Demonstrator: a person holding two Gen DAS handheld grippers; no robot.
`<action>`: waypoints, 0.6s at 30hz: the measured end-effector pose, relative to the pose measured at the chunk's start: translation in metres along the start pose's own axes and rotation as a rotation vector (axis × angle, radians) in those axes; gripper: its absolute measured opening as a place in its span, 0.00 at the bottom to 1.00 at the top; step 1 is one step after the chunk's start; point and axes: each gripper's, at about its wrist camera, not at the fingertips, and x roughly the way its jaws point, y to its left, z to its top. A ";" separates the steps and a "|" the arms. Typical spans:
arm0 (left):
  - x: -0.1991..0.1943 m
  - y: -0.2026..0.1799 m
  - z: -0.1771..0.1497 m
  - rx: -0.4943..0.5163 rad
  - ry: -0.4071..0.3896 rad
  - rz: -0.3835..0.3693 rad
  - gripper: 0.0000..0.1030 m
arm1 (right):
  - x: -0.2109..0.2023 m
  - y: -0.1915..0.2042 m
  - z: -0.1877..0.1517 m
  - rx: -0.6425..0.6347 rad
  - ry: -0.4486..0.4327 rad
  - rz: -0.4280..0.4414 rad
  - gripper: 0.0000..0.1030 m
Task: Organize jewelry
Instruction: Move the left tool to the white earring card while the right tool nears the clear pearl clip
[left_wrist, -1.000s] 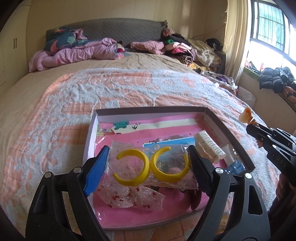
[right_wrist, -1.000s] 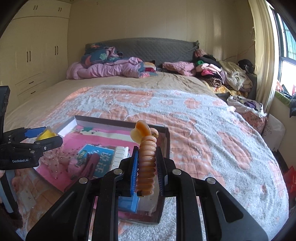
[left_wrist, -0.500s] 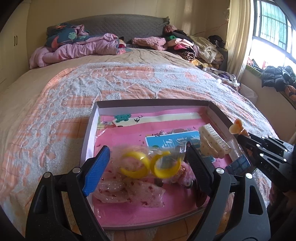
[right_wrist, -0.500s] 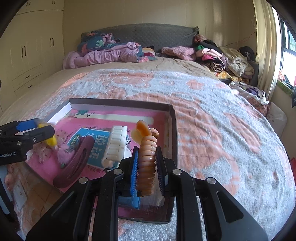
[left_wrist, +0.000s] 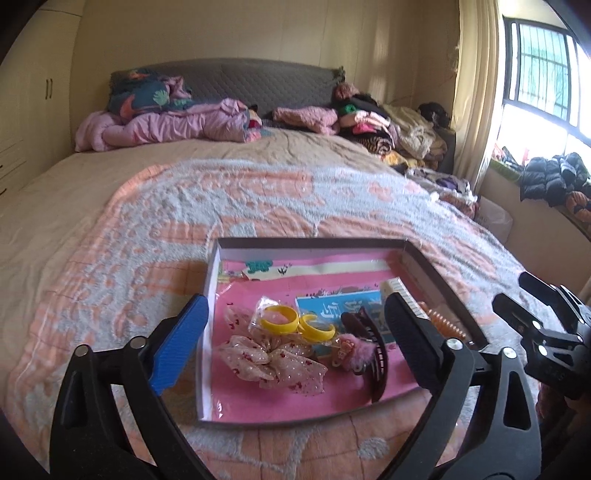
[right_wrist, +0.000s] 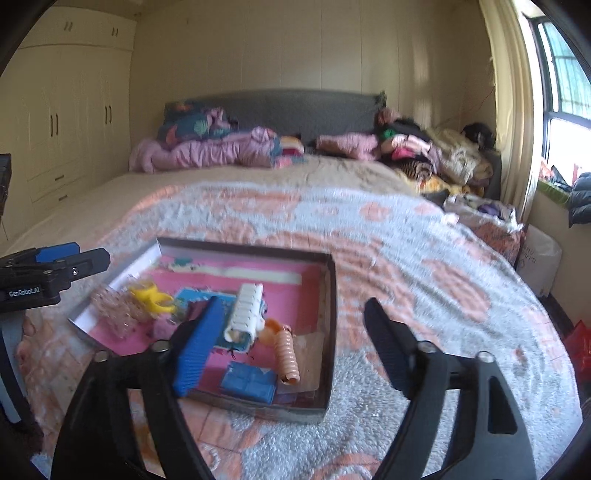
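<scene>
A shallow box (left_wrist: 308, 243) (right_wrist: 331, 317) with a pink floor lies on the bed. In it lie two yellow bangles in a clear bag (left_wrist: 280, 320) (right_wrist: 151, 298), a sheer fabric bow (left_wrist: 273, 363), a dark maroon hair clip (left_wrist: 375, 354), a fluffy pink clip (left_wrist: 351, 350), a white comb clip (right_wrist: 246, 308) and an orange spiral hair clip (right_wrist: 286, 350) (left_wrist: 445, 325). My left gripper (left_wrist: 295, 343) is open and empty above the box's near end. My right gripper (right_wrist: 288, 345) is open and empty, held above the box's right side.
The box rests on a grey and peach blanket (left_wrist: 184, 206). Piled clothes and bedding (left_wrist: 177, 118) lie at the headboard. A window (left_wrist: 546, 77) and sill with dark jackets stand on the right. Wardrobes (right_wrist: 62, 122) line the left wall.
The left gripper dropped the bagged yellow bangles into the box and drew back. The right gripper opened and let the orange spiral clip fall into the box, then pulled back.
</scene>
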 end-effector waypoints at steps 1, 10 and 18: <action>-0.007 0.001 0.000 -0.007 -0.012 -0.001 0.87 | -0.007 0.001 0.001 -0.002 -0.017 0.000 0.84; -0.056 0.005 -0.004 -0.037 -0.084 0.007 0.89 | -0.061 0.011 0.007 -0.017 -0.128 0.003 0.94; -0.085 0.006 -0.018 -0.020 -0.099 0.030 0.89 | -0.086 0.017 0.002 -0.024 -0.139 0.021 0.94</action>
